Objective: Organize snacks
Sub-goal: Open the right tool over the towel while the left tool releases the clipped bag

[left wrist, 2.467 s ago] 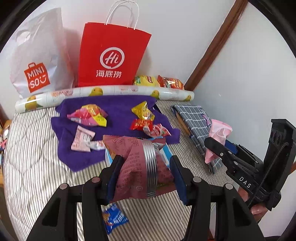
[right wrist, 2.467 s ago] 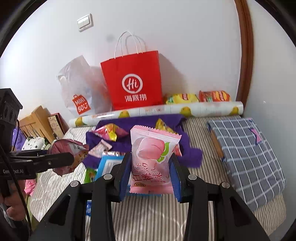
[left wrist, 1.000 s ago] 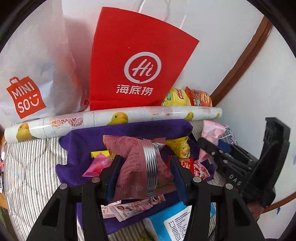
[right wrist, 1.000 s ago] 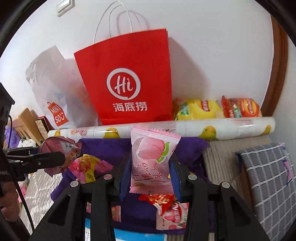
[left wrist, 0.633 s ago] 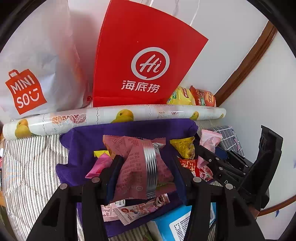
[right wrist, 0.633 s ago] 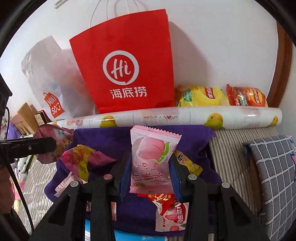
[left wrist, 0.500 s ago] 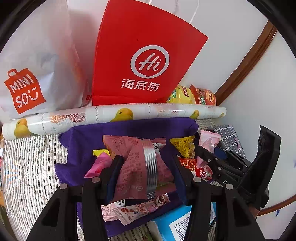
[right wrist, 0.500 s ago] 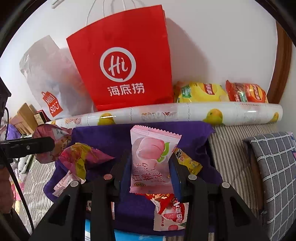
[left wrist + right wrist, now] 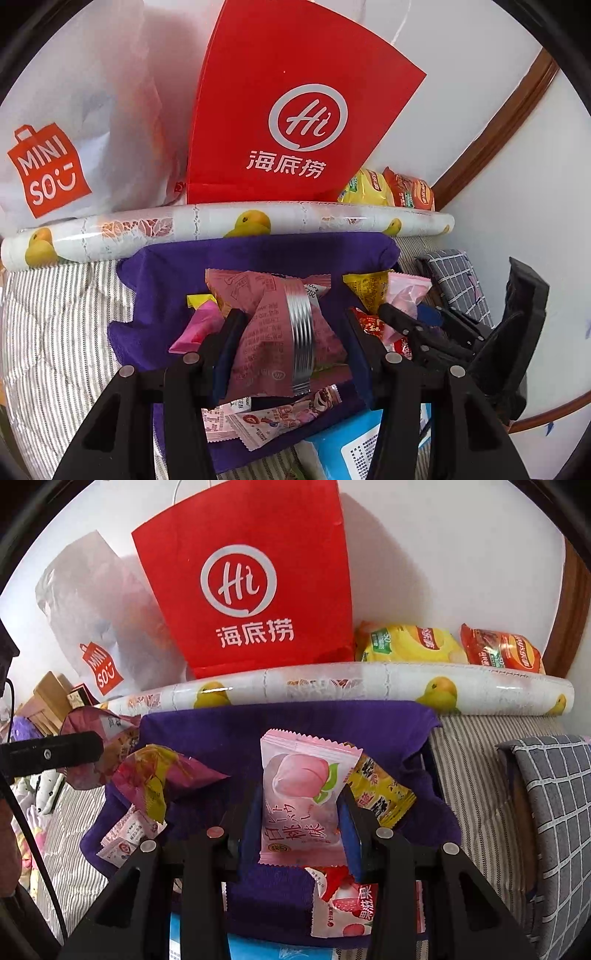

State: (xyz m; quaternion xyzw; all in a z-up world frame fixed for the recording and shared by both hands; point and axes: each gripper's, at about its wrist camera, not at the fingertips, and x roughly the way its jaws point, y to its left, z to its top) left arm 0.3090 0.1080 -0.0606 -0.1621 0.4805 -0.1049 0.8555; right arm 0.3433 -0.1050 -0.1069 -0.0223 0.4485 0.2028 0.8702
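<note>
Jaws of my left gripper (image 9: 291, 332) are clamping a crinkled dusty-pink foil snack packet (image 9: 273, 325) with a silver seam, holding it just above the rumpled purple cloth (image 9: 162, 291). My right gripper (image 9: 301, 823) is pinching a pale pink peach-printed candy sachet (image 9: 301, 794) at a narrower gap, also over that cloth.

Only the left view is showing me the right gripper from outside, at the right edge, and a light blue box (image 9: 347, 450) below the cloth. Only the right view is giving me the wooden crate (image 9: 48, 698) at far left, a magenta-and-yellow wrapper (image 9: 162, 775) and a red lychee sachet (image 9: 343, 904) lying on the cloth.

The cloth is lying on a grey-striped bedcover (image 9: 469, 771). Behind it a white roll printed with yellow ducks (image 9: 332, 690) is running across, and a red paper bag with a white logo (image 9: 251, 583) and a white plastic shopping bag (image 9: 99, 613) are standing against the white wall. A grey checked cushion (image 9: 554, 805) is sitting at the right.
</note>
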